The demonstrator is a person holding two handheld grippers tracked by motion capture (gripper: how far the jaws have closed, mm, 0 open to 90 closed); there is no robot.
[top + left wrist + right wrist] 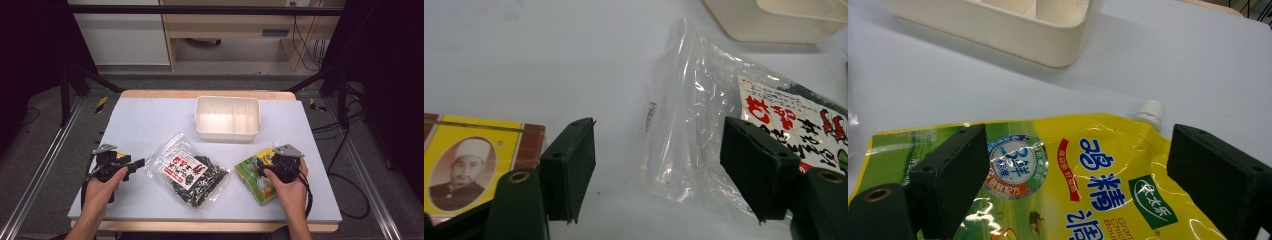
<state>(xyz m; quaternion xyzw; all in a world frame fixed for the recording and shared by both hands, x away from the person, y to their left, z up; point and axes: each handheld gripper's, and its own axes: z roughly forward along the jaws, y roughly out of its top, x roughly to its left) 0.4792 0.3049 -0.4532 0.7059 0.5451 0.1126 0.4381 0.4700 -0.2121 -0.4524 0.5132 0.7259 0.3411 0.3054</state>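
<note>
A clear plastic bag of dark dried pieces with a red-and-white label lies at the table's middle front. My left gripper sits just left of it, pointing at its edge. In the left gripper view the jaws stand open, with the bag's empty clear end just ahead of them. A yellow-green spouted pouch lies flat at the front right. My right gripper hovers over it. In the right gripper view the jaws stand wide apart above the pouch, whose white cap points away.
A white divided container stands at the back middle of the table, also seen as a container beyond the pouch. A yellow-and-red printed card lies under my left gripper's left jaw.
</note>
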